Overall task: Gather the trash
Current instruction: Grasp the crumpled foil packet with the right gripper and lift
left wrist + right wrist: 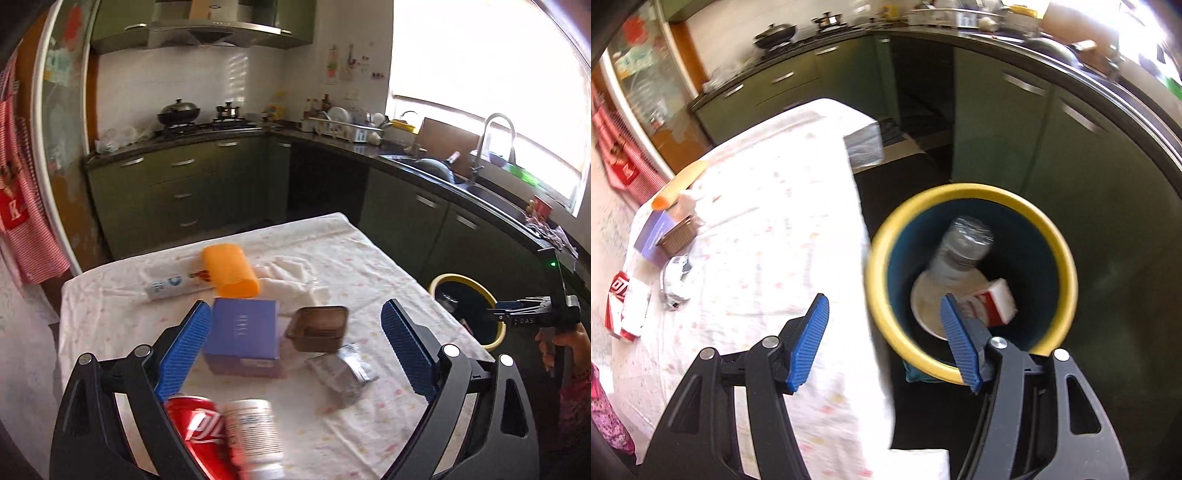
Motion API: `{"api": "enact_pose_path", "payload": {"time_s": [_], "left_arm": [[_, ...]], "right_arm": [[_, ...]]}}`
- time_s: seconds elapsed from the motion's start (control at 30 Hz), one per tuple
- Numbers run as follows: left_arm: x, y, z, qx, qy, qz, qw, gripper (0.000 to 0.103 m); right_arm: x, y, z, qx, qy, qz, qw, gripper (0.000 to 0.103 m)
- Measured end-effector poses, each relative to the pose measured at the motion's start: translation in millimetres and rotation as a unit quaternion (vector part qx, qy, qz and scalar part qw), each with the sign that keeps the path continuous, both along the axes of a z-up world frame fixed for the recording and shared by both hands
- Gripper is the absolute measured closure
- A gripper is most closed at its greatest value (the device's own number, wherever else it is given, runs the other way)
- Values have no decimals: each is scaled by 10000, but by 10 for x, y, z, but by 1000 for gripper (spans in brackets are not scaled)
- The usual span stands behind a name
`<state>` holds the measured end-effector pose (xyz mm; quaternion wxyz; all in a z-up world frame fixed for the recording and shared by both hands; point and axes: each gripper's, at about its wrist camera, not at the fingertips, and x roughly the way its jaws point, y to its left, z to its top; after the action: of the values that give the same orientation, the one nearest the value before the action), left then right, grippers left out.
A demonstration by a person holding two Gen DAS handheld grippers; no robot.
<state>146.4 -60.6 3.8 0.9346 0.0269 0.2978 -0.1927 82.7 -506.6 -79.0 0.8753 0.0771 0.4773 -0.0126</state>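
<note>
The left tool [295, 343] hangs over the near part of the cloth-covered surface [369, 266], its blue pads spread wide with nothing between them. Under it lie a purple box [242, 336], a brown plastic tray [319, 328] just to its right, and a crumpled silvery wrapper [343, 373] nearer still. At the near edge a red soda can [195, 428] lies beside a white bottle [255, 439], which looks blurred. Farther off, an orange cup [231, 271] lies tipped on its side next to a toothpaste tube [173, 286] and a white cloth [291, 280].

The right tool [884, 317] is off the surface's right edge, above the yellow-rimmed bin [886, 258] on the floor, jaws apart and empty. Inside the bin lie a clear plastic bottle [964, 243], what seems to be a pale paper bowl [927, 302], and a red-and-white carton [993, 299].
</note>
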Motion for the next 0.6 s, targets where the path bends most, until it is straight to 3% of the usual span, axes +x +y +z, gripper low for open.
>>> {"api": "enact_pose_path", "payload": {"time_s": [0.33,0.6], "left_arm": [[124,935,-368,-5,151,870,9961,11],[223,1115,-562,-146,220,1045,9942,10]], "right_arm": [[400,1327,70,88,56,1265,9919,43],[567,2171,-55,129,176,1895,9816,43]]}}
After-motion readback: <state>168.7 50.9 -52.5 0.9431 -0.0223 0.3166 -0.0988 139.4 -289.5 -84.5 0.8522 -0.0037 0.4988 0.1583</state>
